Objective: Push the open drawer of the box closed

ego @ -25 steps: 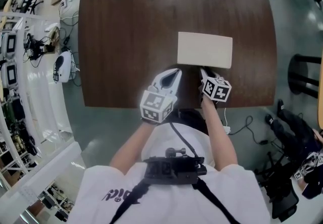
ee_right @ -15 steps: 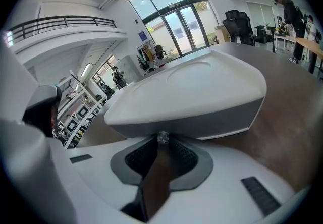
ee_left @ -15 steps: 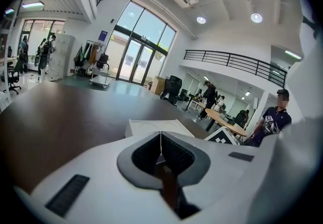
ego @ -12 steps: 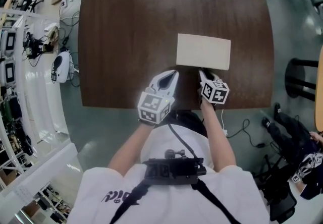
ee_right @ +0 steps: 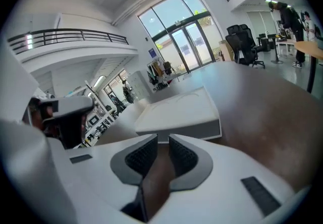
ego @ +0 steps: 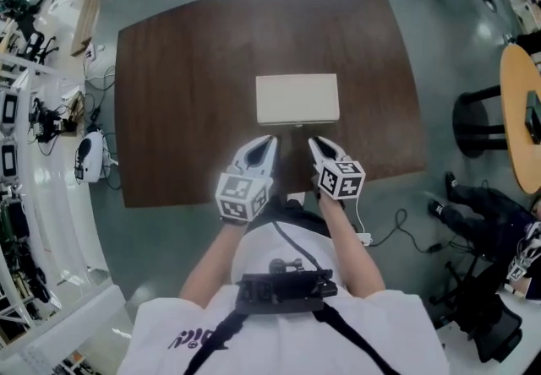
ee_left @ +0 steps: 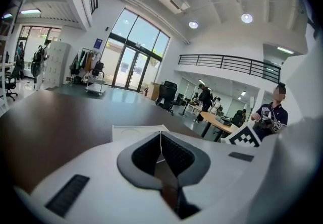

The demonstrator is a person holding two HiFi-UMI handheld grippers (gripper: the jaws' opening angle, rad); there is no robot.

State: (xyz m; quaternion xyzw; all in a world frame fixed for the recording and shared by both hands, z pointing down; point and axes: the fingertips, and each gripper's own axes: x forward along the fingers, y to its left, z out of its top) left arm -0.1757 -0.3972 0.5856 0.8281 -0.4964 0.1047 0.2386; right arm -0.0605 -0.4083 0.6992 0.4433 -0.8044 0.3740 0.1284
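Note:
A flat white box [ego: 297,99] lies on the brown table [ego: 186,95]; its drawer front faces me and looks flush with the body. Both grippers hover over the table's near edge, just short of that front. My left gripper [ego: 269,140] is shut, its dark pads meeting with nothing between them, and in the left gripper view [ee_left: 161,136] the box [ee_left: 132,132] lies just beyond the tips. My right gripper [ego: 313,142] is open with a narrow empty gap; in the right gripper view [ee_right: 162,141] the box [ee_right: 179,112] shows its grey front straight ahead.
The near table edge [ego: 279,189] runs under my hands. A round wooden table [ego: 520,111] and a black stool [ego: 475,124] stand to the right. Cables [ego: 397,221] trail on the floor, and shelving with equipment [ego: 34,120] lines the left.
Both grippers have drawn back from the box front toward me and risen a little; the right one was at the front face before. The box has not moved on the table.

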